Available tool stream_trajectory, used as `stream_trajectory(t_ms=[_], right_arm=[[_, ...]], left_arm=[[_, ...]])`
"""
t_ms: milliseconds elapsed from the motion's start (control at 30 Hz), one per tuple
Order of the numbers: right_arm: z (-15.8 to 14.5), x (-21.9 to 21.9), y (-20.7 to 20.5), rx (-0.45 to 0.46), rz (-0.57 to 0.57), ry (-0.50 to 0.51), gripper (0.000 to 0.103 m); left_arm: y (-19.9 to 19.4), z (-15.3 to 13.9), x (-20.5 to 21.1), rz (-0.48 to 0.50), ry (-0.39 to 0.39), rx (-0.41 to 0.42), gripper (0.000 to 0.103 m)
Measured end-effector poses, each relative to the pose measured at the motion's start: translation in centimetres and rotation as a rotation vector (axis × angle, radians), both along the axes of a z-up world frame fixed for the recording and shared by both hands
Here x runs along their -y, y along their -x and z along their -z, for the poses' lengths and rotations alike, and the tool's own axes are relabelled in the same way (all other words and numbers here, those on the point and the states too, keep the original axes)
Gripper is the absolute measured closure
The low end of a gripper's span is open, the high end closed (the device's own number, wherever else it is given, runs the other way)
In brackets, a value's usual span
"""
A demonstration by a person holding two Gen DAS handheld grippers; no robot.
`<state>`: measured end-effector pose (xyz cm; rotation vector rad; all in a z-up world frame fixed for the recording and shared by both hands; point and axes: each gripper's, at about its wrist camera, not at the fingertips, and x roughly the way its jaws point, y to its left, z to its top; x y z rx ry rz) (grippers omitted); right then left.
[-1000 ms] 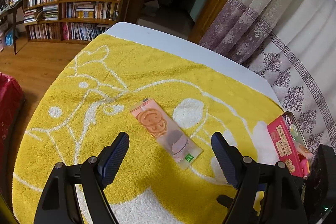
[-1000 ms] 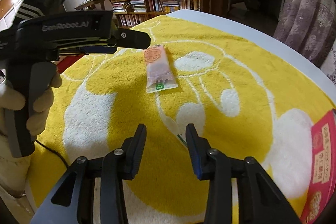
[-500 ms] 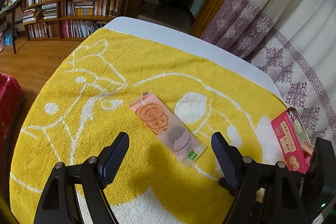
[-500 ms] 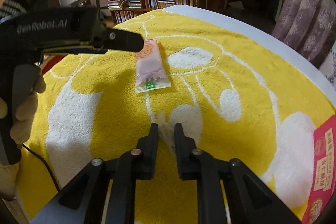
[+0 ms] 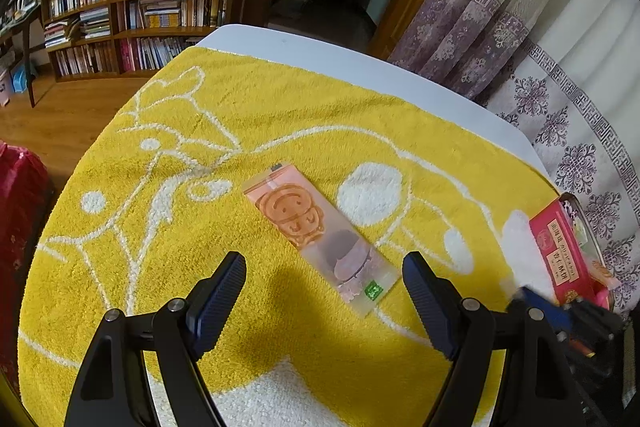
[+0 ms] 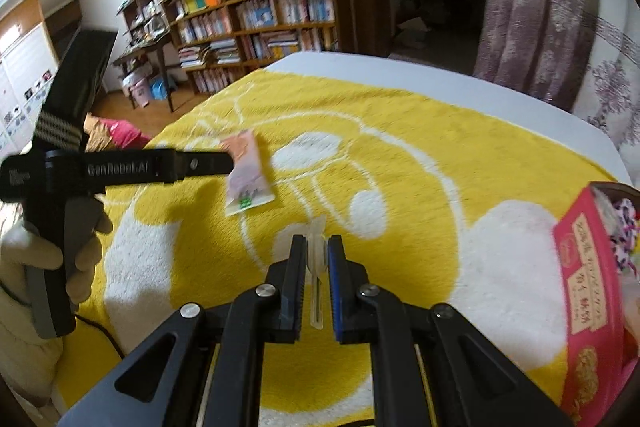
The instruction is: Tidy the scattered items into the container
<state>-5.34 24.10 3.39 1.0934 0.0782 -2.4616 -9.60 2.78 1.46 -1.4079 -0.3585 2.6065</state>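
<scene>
A long pink snack packet [image 5: 316, 231] with a cartoon face lies on the yellow towel [image 5: 200, 227]. My left gripper [image 5: 324, 267] hovers open just in front of it, one finger to each side of its near end. In the right wrist view the same packet [image 6: 246, 179] lies partly behind the left gripper [image 6: 208, 163]. My right gripper [image 6: 316, 241] is shut on a small, thin clear plastic packet [image 6: 316, 259], held off the towel. A pink box [image 6: 588, 287] stands in the dark-rimmed container [image 6: 616, 187] at the right edge.
A gloved hand [image 6: 44, 251] holds the left gripper's handle. The white table [image 5: 440, 95] shows beyond the towel, with curtains [image 5: 540, 47] close behind and bookshelves [image 5: 140, 7] farther left. The right gripper [image 5: 560, 315] is blurred next to the container [image 5: 576, 203].
The right jaws closed on the clear packet and lifted it off the towel, swinging right toward the pink box. The left gripper stayed open over the pink packet.
</scene>
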Motion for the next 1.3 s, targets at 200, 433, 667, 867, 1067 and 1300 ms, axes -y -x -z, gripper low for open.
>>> stream_trajectory(t_ms=[200,433,667,867,1067,1300], right_arm=[[-1.0,-1.8,0.2,-0.045,0.07,0.001,0.092],[-2.0,-3.2,0.1,-0.08,0.114,0.016,0.092],[-2.4,-4.5,0.2,-0.088,0.148,0.047,0.092],[-2.6,-5.0,0.3,-0.089,0.162,0.065,0.092],[-2.4,-4.9,0.3,-0.083,0.155,0.07,0.091],[-2.4,-5.5,0.3,-0.076,0.164,0.099,0.091]], left_arm=[[0.0,0.1,-1.1,0.019,0.034,0.011,0.021],[0.4,-0.1,-2.6,0.047,0.064,0.02,0.021],[1.3,0.6,-2.9,0.023,0.05,0.057,0.021],[2.2,1.4,-2.2,-0.034,0.014,0.087,0.021],[3.3,2.2,-2.4,-0.074,0.071,0.096,0.021],[4.6,2.4,-3.8,-0.071,0.217,0.048,0.057]])
